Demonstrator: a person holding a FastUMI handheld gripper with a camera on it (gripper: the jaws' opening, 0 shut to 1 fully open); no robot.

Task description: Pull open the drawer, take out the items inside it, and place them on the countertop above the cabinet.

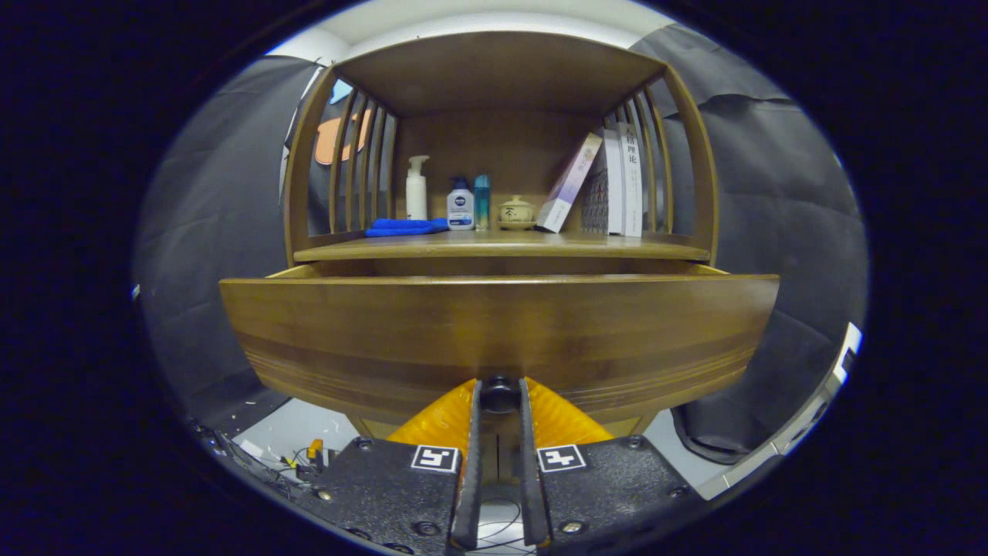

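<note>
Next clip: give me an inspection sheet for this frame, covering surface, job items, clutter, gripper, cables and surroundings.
Surface: countertop of the wooden cabinet, under a slatted hutch.
Job's things: drawer pulled partly out; its inside is hidden from here.
Clutter: blue cloth, pump bottle, two small bottles, small lidded pot, books, one leaning.
Gripper: gripper shut on the dark drawer knob.
Cables: thin wires on the floor, lower left.
Surroundings: black cloth walls.

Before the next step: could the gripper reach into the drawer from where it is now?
Probably not yet: the gripper is shut on the drawer knob, and the drawer front stands between it and the inside.
</note>
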